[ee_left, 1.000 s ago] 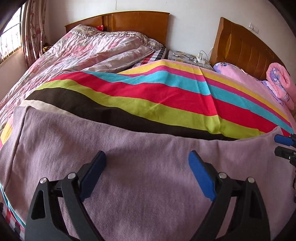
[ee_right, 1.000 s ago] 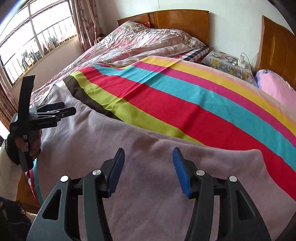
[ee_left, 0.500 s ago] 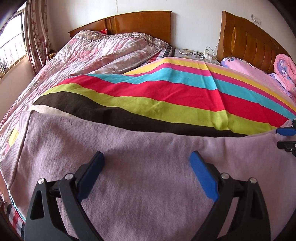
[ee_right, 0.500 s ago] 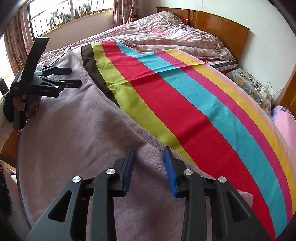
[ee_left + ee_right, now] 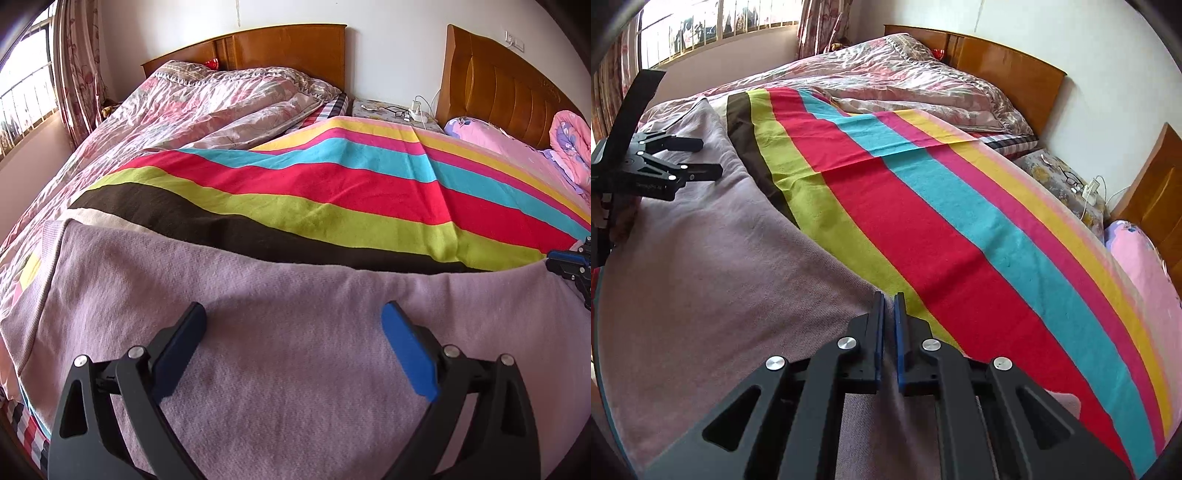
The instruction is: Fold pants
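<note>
Bright window daylight, fisheye-warped edges

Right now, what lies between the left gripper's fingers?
Only the lilac pants: bare knit fabric fills the gap of the open left gripper, nothing else. Left wrist view shows it; the pants lie spread over the striped blanket.

Black triangular-cutout fingers (image 5: pixel 173 354), blue pads, silver screws.
</note>
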Demonstrator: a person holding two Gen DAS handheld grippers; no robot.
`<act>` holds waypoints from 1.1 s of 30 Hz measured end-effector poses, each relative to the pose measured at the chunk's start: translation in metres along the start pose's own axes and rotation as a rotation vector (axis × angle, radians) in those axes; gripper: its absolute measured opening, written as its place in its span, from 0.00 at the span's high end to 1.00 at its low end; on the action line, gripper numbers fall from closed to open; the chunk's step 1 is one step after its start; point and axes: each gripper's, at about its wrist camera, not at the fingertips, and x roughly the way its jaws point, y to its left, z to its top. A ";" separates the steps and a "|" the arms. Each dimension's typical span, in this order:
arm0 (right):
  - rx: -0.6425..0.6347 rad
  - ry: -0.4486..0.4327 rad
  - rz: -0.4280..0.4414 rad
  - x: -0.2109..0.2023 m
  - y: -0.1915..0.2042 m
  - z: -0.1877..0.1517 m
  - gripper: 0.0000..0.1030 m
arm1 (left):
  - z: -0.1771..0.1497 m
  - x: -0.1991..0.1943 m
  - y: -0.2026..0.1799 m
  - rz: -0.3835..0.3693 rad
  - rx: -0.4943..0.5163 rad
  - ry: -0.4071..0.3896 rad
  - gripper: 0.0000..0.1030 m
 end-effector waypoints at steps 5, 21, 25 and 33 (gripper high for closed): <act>0.142 -0.066 0.037 -0.023 -0.006 0.002 0.53 | -0.001 -0.002 0.002 -0.009 -0.007 -0.005 0.07; 0.151 0.018 0.045 -0.005 0.019 -0.002 0.53 | 0.001 -0.002 0.003 -0.029 -0.021 -0.012 0.07; 0.219 0.005 0.050 -0.004 0.010 -0.005 0.51 | 0.002 -0.002 0.003 -0.033 -0.024 -0.014 0.07; 0.145 -0.072 0.124 -0.055 0.077 0.009 0.36 | -0.006 -0.047 0.045 0.011 -0.135 -0.134 0.02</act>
